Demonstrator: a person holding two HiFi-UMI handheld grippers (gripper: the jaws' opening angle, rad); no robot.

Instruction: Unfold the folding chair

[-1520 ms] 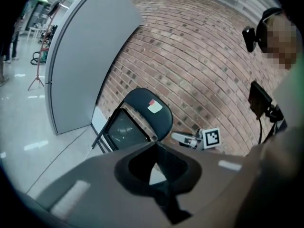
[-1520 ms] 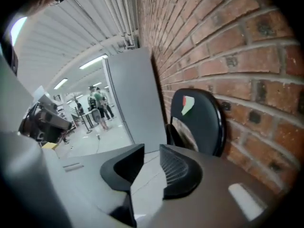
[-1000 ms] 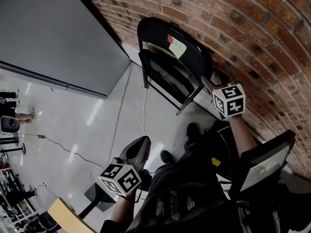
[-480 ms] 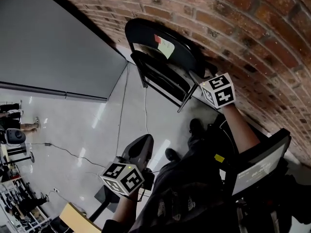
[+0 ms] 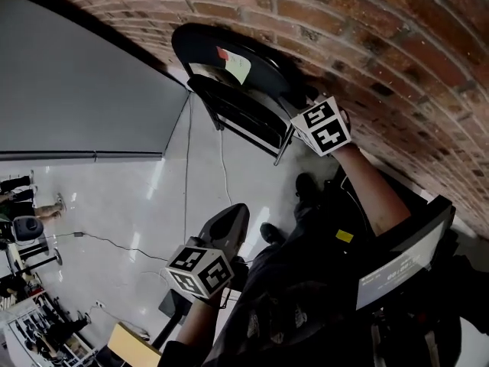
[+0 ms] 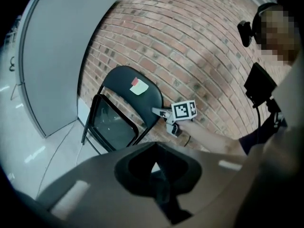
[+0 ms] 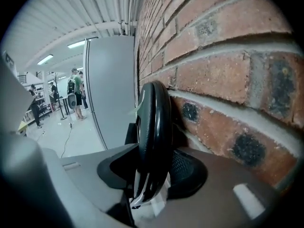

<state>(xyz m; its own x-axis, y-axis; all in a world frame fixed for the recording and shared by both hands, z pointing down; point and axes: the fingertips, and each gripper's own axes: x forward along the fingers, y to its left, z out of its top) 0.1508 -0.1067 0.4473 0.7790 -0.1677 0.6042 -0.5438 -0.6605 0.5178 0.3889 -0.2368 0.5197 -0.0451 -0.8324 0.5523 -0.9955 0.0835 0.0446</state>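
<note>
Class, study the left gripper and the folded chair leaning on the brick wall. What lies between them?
In the head view, pale floor crossed by a thin cable lies between the left gripper and the folding chair.

Red brick wall [image 5: 397, 29] with pale mortar, tall grey panel [image 5: 69, 90] meeting it, glossy pale floor [image 5: 114, 197], thin cable [image 5: 186, 182] trailing across it, strip lights [image 7: 78, 44] under a ribbed white ceiling [image 7: 85, 8]

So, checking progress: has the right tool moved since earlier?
Yes, the right tool moved along the brick wall to the folding chair; its jaws have just been closing around the backrest edge.
</note>
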